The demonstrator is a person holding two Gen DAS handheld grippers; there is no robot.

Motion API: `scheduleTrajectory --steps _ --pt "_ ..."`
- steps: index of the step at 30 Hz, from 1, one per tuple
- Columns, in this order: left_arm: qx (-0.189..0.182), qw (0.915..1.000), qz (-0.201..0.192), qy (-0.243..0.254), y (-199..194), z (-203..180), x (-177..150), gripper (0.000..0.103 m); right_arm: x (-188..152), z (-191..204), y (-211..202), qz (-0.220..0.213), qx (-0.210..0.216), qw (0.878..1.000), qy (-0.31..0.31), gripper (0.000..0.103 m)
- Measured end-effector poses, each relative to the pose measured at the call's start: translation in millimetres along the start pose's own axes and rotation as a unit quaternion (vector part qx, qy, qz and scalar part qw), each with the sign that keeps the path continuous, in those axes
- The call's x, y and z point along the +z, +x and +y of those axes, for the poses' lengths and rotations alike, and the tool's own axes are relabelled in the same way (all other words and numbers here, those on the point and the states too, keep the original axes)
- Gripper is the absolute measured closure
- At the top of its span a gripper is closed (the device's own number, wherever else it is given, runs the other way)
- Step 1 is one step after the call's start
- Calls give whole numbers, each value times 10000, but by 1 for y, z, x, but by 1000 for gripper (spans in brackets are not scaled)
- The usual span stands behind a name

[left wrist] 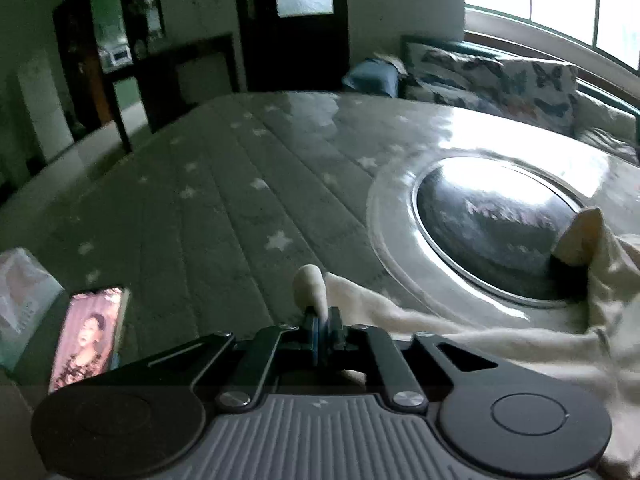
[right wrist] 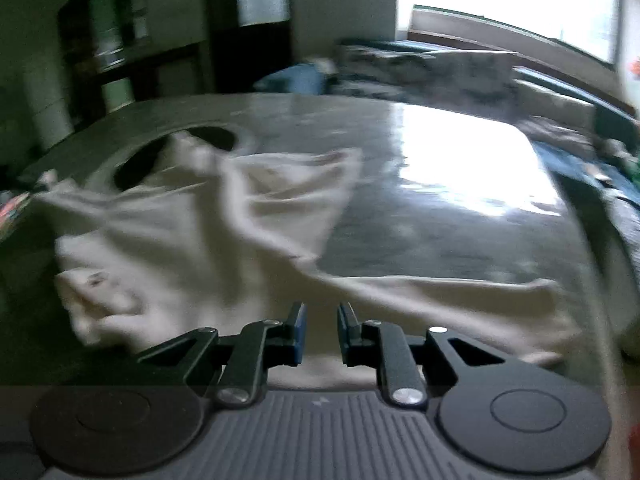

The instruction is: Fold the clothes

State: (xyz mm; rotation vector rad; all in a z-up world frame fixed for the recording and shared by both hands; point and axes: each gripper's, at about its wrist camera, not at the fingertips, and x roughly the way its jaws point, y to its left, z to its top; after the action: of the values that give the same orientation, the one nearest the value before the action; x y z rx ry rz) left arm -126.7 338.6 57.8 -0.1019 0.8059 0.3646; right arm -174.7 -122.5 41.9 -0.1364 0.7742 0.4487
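A cream-white garment [right wrist: 208, 232] lies crumpled on a glossy table [right wrist: 440, 220] whose cover is printed with stars. In the left wrist view my left gripper [left wrist: 323, 318] is shut on a corner of that garment [left wrist: 500, 344]; a small fold of cloth pokes up above the fingertips, and the rest trails off to the right. In the right wrist view my right gripper [right wrist: 322, 320] is open just above the near edge of the garment, with cloth showing in the gap but not pinched. That view is motion-blurred.
A round dark inset [left wrist: 496, 236] sits in the table's middle, partly under the cloth. A phone with a lit screen [left wrist: 86, 336] and a white tissue pack [left wrist: 22, 300] lie at the near left. Patterned cushions [left wrist: 500, 80] and a window stand beyond the table.
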Motion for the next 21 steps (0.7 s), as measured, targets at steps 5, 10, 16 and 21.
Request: scheduleTrajectory --steps 5,10,16,21 --pt "53 9998 -126 150 -17 0 -3 71 5 35 1 101 626 9971 -431 87" --pt "-415 9970 -424 501 -53 -13 -7 71 6 60 4 192 861 9934 -726 79" --pt "-1935 9656 -535 1652 -100 -83 -39 71 7 89 8 301 1141 9871 -1079 76" --pt "-2992 9221 -418 2418 -120 -136 -65 69 7 107 10 365 1292 9823 -1306 76"
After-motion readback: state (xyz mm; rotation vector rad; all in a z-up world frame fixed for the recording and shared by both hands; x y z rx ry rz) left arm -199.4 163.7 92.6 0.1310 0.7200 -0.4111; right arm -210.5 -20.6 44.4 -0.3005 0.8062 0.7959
